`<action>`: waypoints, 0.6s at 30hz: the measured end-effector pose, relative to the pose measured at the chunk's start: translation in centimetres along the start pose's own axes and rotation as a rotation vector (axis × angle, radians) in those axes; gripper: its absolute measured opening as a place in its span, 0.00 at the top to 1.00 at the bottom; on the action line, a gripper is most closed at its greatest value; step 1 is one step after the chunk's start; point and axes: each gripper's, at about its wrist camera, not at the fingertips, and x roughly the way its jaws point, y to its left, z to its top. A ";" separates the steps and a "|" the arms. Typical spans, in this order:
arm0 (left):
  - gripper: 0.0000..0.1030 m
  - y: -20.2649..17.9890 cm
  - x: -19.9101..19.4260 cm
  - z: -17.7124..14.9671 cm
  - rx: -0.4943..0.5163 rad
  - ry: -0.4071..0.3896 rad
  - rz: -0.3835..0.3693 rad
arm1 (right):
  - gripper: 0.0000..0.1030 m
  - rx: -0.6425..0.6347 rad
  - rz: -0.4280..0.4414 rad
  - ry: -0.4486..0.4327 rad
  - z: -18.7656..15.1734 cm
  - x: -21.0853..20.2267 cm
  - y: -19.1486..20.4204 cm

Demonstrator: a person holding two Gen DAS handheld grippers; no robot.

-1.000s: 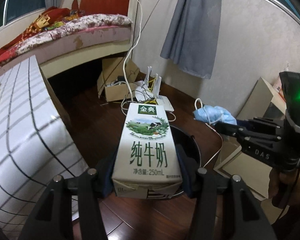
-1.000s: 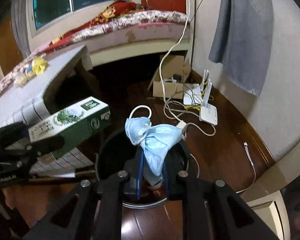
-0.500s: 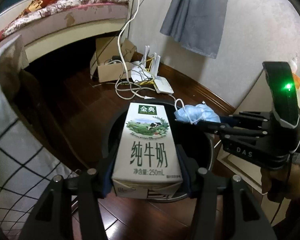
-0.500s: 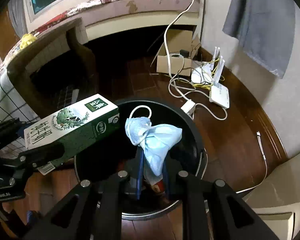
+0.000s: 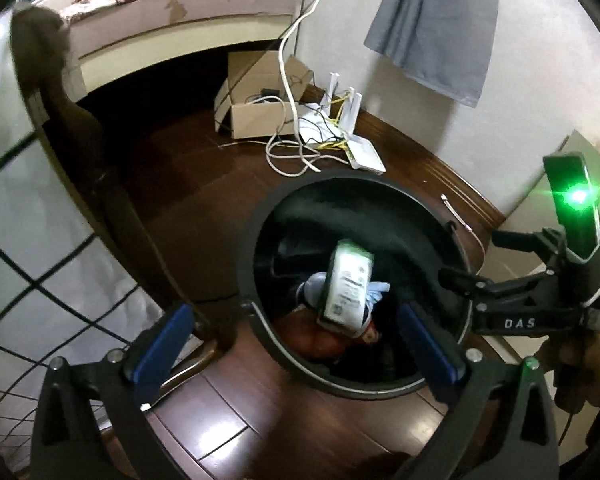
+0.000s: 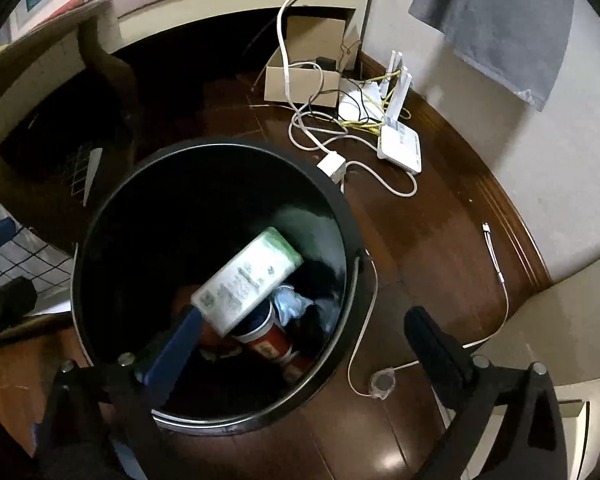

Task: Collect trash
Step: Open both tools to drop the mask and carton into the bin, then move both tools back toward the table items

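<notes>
Black plastic bin sits on the dark wood floor right under both of my tools, and both loads are in it now. My left fingers have just been opening and stand spread wide with nothing between them, blue pads out to either side of the bin's mouth. The milk carton is down inside the bin, tilted and a bit blurred, lying over the other rubbish. My right fingers have just sprung open too, also wide and empty, one blue pad over the bin's inside and the other out over the floor. From the right wrist view the carton leans across a red and white cup, and the light blue face mask is crumpled just beside it, tucked under the carton's edge. From the left view only a bit of the mask pokes out on either side of the carton. My right tool shows at the edge of the left view with a green light on its back, hovering next to the bin's rim. Behind the bin there's a tangle of white cables, a white router and a cardboard box by the wall, with a grey cloth hanging above.
</notes>
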 end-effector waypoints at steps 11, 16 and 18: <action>0.00 0.1 -2.0 0.4 0.010 -0.043 0.023 | 0.01 -0.023 0.006 -0.055 -0.3 -2.8 1.1; 0.00 0.2 -3.3 0.2 0.015 -0.056 0.038 | 0.01 -0.024 0.006 -0.075 -0.5 -4.4 1.3; 0.00 0.5 -4.1 0.0 0.007 -0.066 0.048 | 0.01 -0.024 0.013 -0.091 -0.6 -5.3 1.6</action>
